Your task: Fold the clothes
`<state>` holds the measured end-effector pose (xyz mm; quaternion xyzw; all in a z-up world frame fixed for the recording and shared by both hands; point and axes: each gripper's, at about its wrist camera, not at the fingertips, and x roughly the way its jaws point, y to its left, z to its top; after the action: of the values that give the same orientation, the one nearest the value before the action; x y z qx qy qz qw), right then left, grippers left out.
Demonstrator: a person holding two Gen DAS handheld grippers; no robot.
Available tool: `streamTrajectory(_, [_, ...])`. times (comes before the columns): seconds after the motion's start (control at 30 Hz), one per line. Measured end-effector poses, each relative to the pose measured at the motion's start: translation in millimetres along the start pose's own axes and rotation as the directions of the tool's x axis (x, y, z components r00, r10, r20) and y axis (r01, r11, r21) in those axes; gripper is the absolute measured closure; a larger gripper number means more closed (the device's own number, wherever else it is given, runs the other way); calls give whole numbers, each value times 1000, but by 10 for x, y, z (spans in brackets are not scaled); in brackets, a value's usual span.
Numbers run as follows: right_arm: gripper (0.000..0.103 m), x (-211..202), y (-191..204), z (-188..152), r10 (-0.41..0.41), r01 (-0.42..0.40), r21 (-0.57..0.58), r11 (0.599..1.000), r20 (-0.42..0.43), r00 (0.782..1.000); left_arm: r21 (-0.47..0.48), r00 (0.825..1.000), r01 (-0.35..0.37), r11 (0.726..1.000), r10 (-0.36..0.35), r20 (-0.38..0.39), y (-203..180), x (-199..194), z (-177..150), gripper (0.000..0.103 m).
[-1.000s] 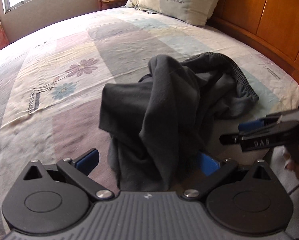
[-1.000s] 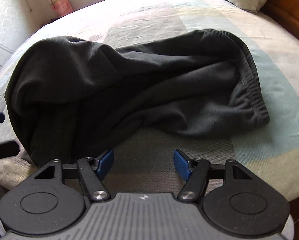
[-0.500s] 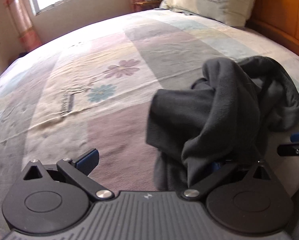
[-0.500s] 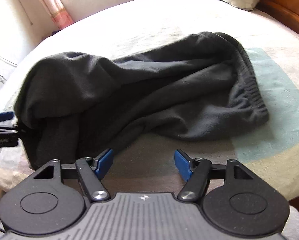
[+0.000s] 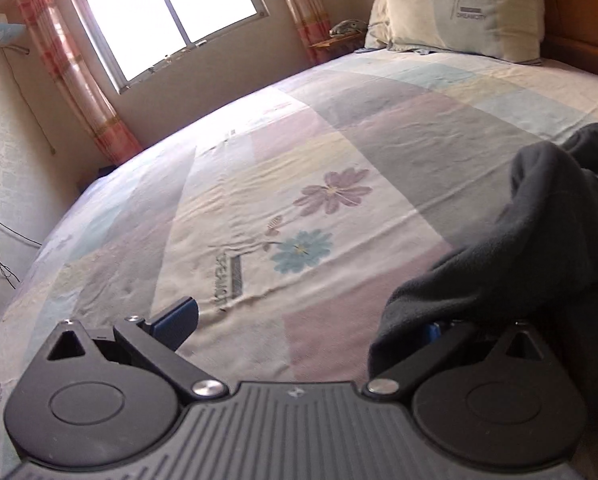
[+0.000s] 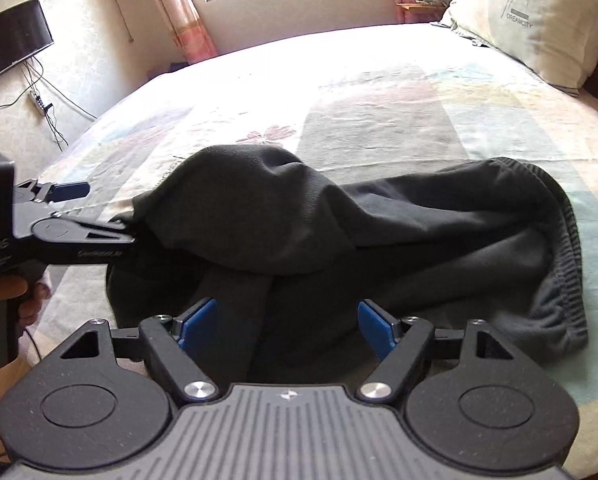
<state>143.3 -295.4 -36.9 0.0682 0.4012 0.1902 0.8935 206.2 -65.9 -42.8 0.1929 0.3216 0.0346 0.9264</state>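
A dark grey garment (image 6: 339, 232) with a ribbed elastic waistband (image 6: 563, 280) lies bunched on the bed. In the left wrist view it fills the right side (image 5: 539, 248). My left gripper (image 5: 305, 320) is open wide. One end of the cloth is draped over its right finger and hides that tip, while the left fingertip (image 5: 177, 316) is bare above the sheet. The right wrist view shows the left gripper (image 6: 103, 212) at the far left, lower finger under the raised cloth, held by a hand. My right gripper (image 6: 287, 316) is open over the garment's near edge.
The bed has a pastel patchwork sheet (image 5: 319, 184) with flower prints. A pillow (image 6: 539, 20) leans on the wooden headboard at the far right. A window (image 5: 167, 12) with pink curtains is behind. A wall-mounted screen (image 6: 11, 40) and cables sit left.
The left gripper has swung left, dragging the cloth end hooked on its right finger. The right gripper moved forward, so its open fingers now sit over the garment's near edge.
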Motion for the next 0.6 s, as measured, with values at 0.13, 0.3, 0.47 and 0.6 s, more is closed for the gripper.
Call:
streamTrajectory(0.13, [21,62,-9,42,-11,11,4,1000,-13,1000,-15,1000,-26,1000,26,4,122,188,70,0])
streamTrajectory(0.3, [21,150,-63,123,-33,33,17,999,-18,999,-11,995,-97,995,97,15,244,471,202,0])
streamTrajectory(0.47, [21,303,-92,194,-34,35,42,998,-24,999,-1,987,-162,987,162,15,377,849,307,0])
streamTrajectory(0.6, [21,381,-112,214,-36,38,64,997,-32,999,32,983,-183,983,183,-3,453,1205,390,0])
